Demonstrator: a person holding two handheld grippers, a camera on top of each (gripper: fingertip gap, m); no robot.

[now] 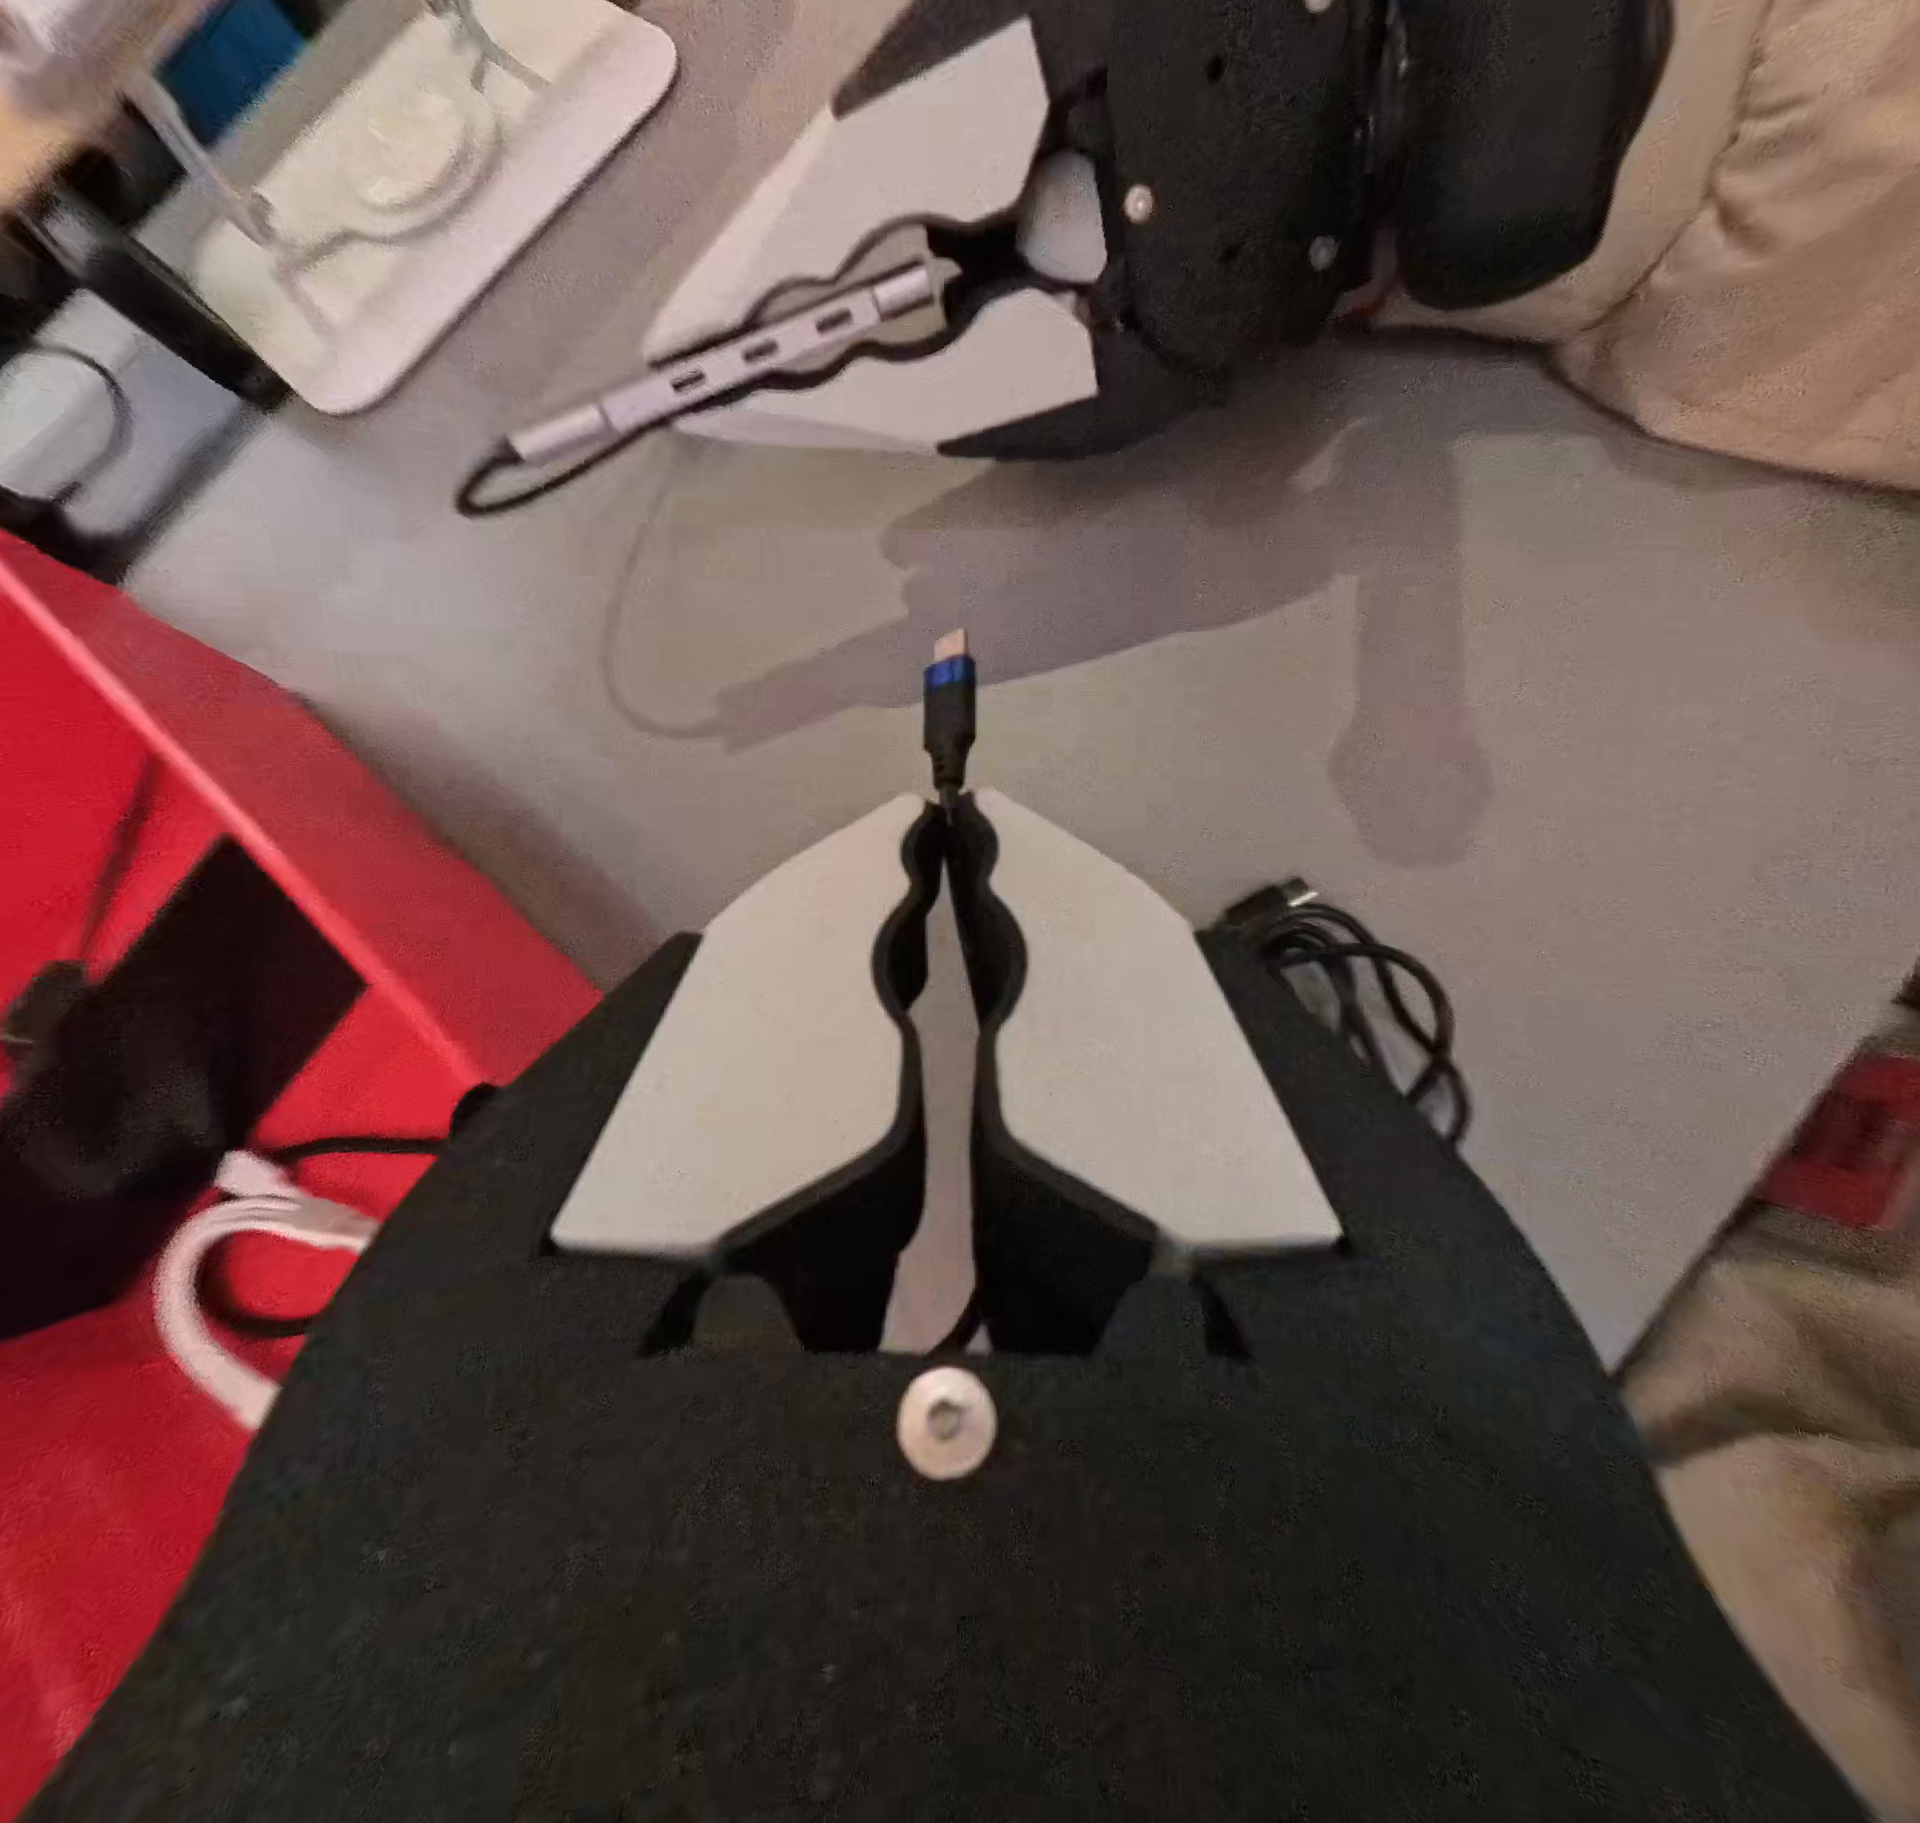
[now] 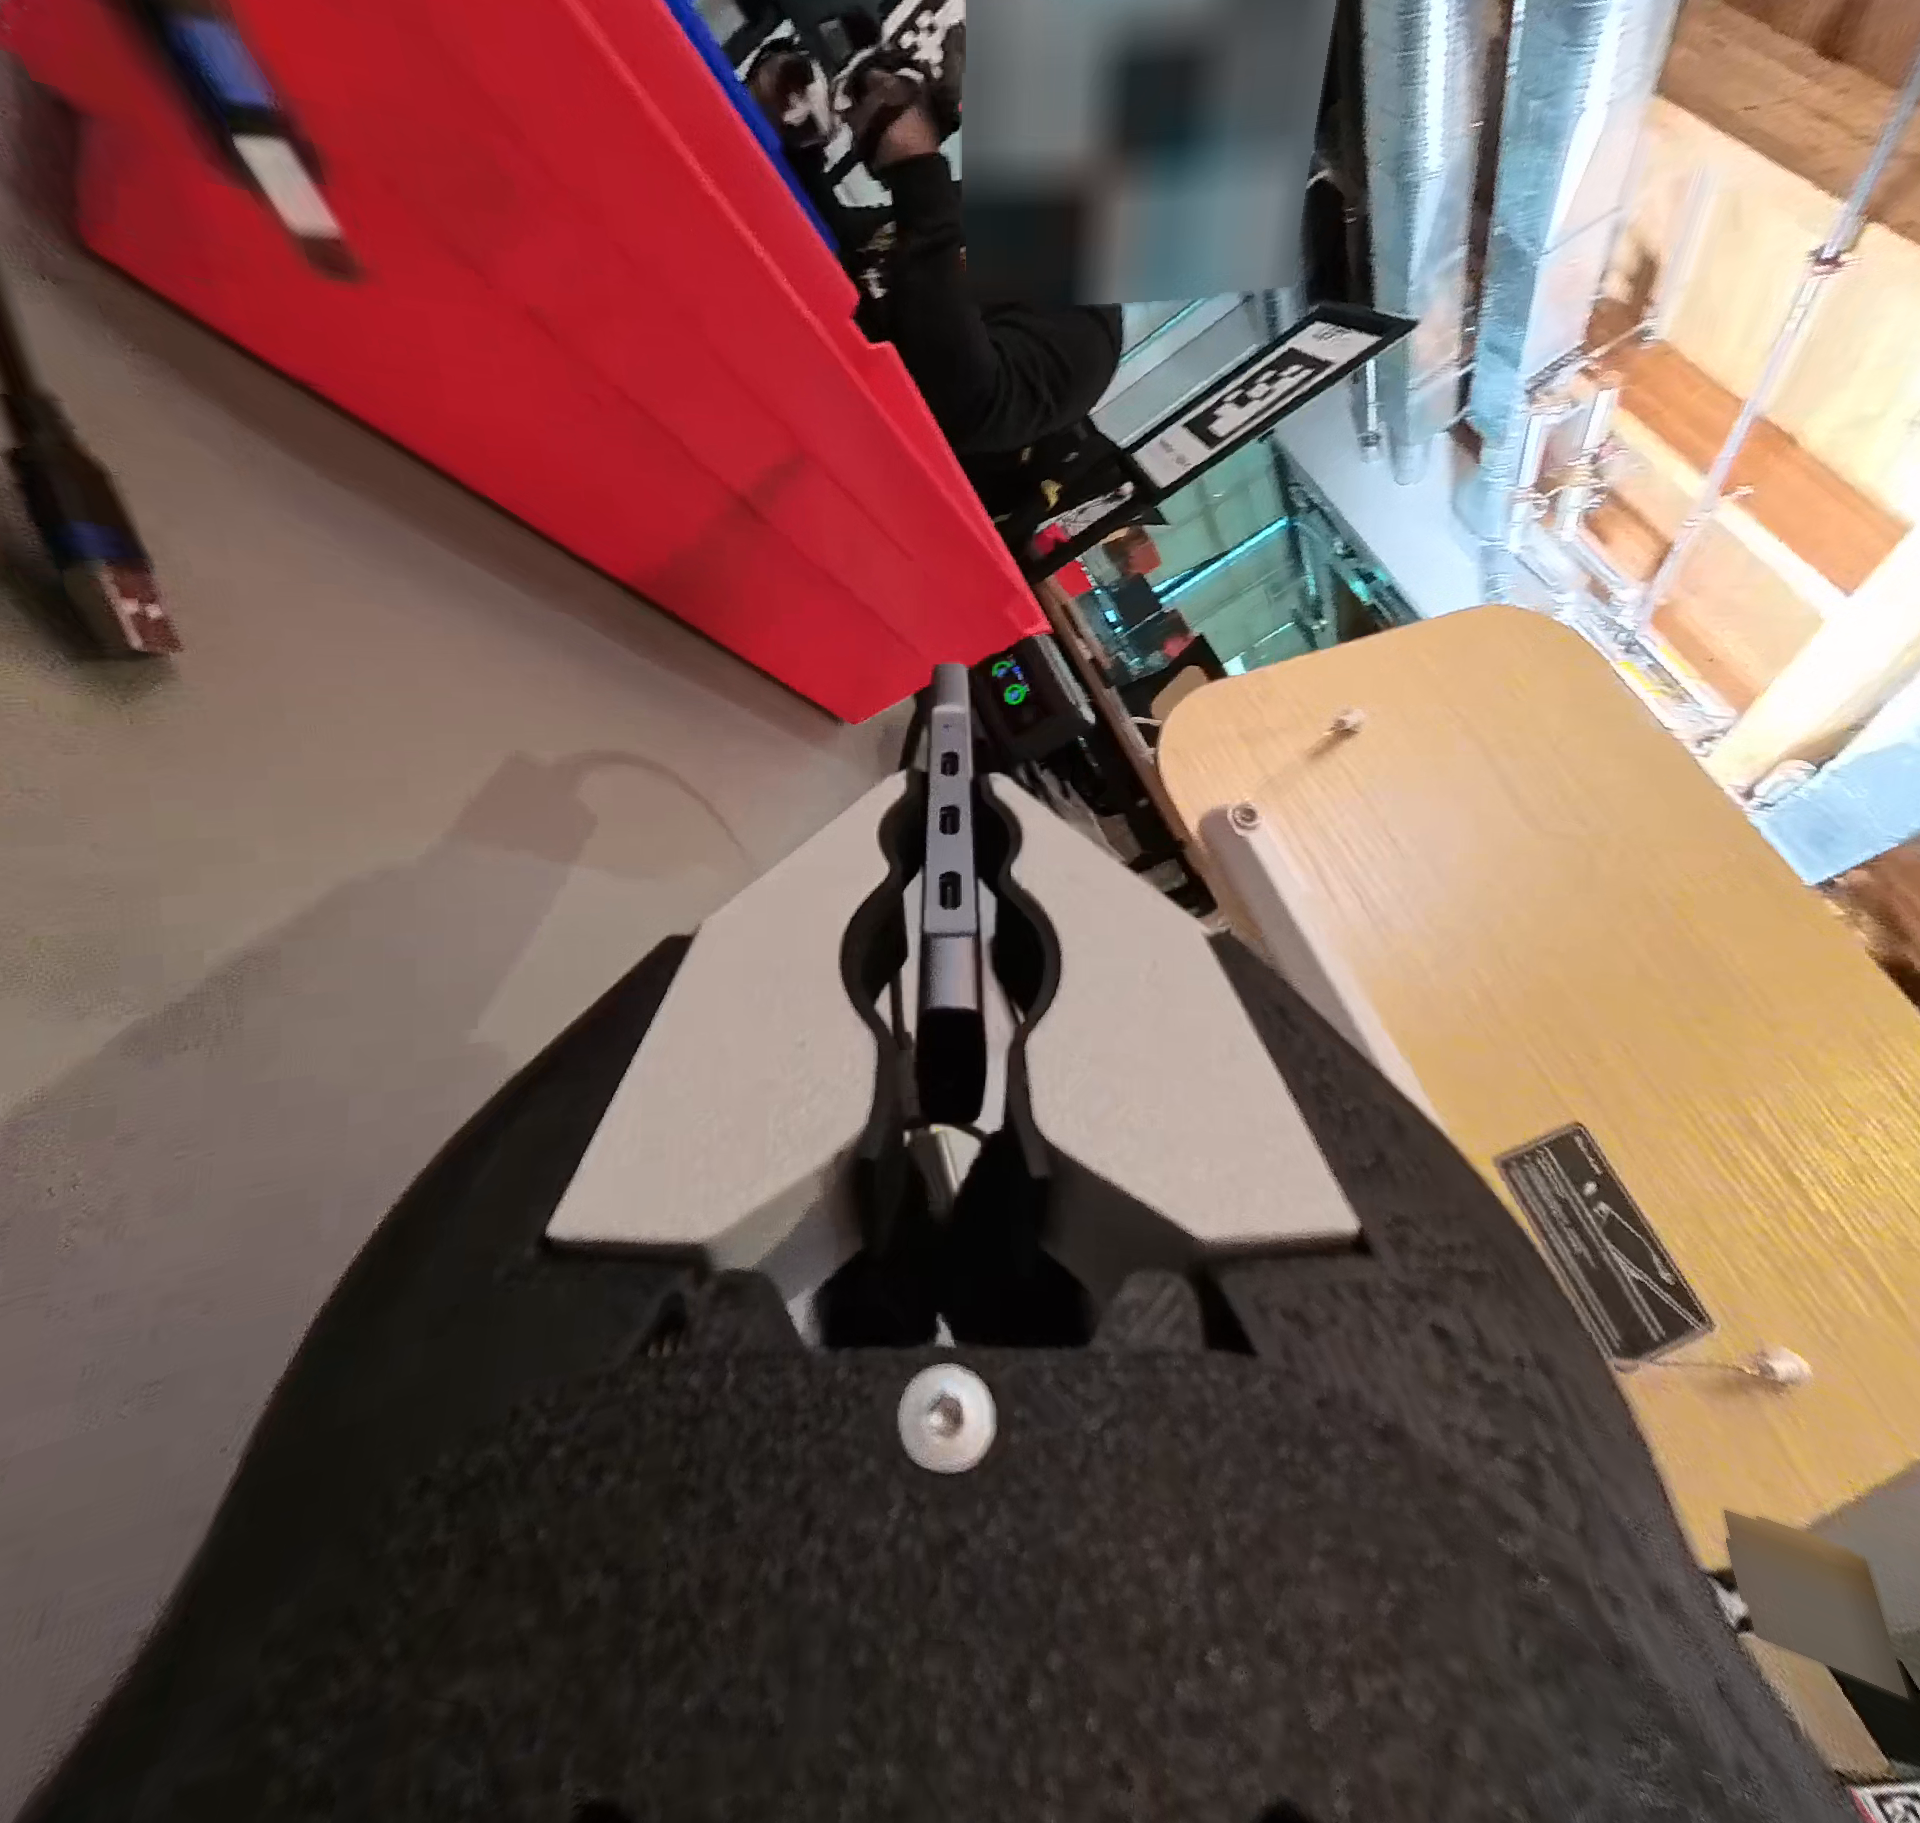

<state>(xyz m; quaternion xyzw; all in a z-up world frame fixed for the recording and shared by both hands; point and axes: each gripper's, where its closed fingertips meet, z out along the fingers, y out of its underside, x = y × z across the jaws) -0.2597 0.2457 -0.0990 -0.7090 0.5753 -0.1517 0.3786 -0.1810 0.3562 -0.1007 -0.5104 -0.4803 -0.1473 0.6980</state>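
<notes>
My left gripper (image 1: 948,805) is shut on a thin black cable; its blue-banded plug (image 1: 943,684) sticks out past the fingertips above the grey table (image 1: 1143,651). My right gripper (image 2: 948,786) is shut on a slim silver USB hub (image 2: 951,838) with three small ports in a row, held above the table. In the left wrist view the right gripper (image 1: 727,360) shows at the top, holding the hub (image 1: 727,360) lengthwise, its black cable (image 1: 499,490) looping off the far end. The plug points toward the hub but stays well apart from it.
A red bin (image 1: 156,942) with black and white cables stands left. A coiled black cable (image 1: 1361,984) lies right of my left gripper. A white tray (image 1: 447,173) with a glass sits at back left. Beige cloth (image 1: 1766,215) lies right. A person in black (image 2: 966,319) and a wooden panel (image 2: 1558,942) show behind. Spacing between my two grippers at the tips: around 15 centimeters.
</notes>
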